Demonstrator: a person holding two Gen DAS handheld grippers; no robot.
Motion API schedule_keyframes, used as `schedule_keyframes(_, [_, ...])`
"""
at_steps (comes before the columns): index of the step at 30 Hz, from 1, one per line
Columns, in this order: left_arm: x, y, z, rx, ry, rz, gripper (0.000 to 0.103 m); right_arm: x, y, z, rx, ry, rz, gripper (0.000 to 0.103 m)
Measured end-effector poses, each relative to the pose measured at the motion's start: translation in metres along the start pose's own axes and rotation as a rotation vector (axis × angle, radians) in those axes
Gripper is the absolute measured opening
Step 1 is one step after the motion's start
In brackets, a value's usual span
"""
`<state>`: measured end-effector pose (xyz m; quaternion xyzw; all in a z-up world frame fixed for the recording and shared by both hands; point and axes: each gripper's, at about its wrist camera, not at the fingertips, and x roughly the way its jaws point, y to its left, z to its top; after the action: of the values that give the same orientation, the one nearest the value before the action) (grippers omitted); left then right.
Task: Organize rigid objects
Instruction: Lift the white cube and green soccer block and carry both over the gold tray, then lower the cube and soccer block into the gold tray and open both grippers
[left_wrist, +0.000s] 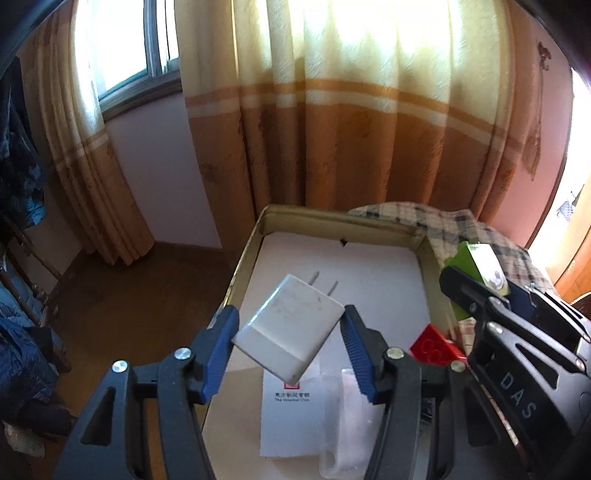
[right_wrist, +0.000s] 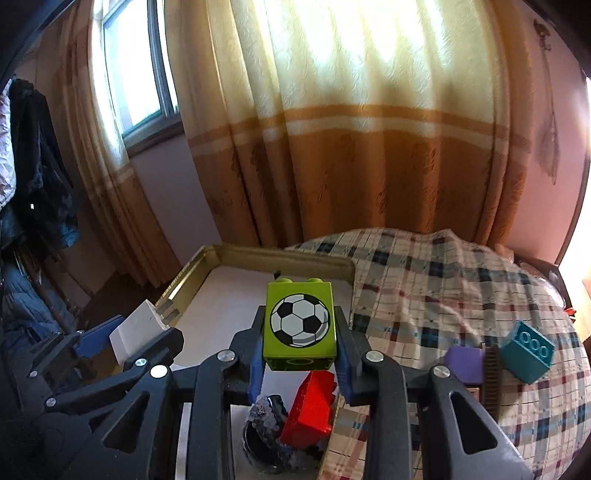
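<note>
Checked cloth (right_wrist: 424, 266): teal brick (right_wrist: 528, 350) only right wrist view.

Behind hang cream-and-orange curtains (right_wrist: 351, 140), with a window (right_wrist: 136, 74) at the upper left. Dark clothes (right_wrist: 40, 177) hang at the left edge over a brown wooden floor (left_wrist: 140, 288).

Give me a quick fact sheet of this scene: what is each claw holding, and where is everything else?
left gripper: shut on white charger, held above the tray
right gripper: shut on green football block
tray: gold-rimmed, white lining; red block inside near its right wall
checked cloth: teal block and purple block lying on it
backdrop: orange and cream curtain
</note>
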<state>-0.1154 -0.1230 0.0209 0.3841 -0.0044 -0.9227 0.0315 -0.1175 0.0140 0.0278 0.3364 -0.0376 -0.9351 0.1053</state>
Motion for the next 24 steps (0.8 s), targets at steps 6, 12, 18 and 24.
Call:
schedule_keyframes(6, [0.02, -0.003, -0.001, 0.013, 0.075, 0.038, 0.057, 0.022, -0.001, 0.0, -0.004, 0.074, 0.009, 0.034])
schedule_keyframes(12, [0.032, -0.002, -0.004, 0.009, 0.122, 0.058, 0.057, 0.035, 0.001, -0.002, -0.021, 0.12, 0.02, 0.034])
schedule_keyframes(18, [0.039, -0.003, -0.009, 0.017, 0.152, 0.068, 0.057, 0.047, 0.001, -0.008, -0.016, 0.166, 0.048, 0.034])
schedule_keyframes(24, [0.032, -0.007, -0.007, 0.053, 0.122, 0.08, 0.082, 0.046, -0.004, -0.009, 0.022, 0.179, 0.138, 0.061])
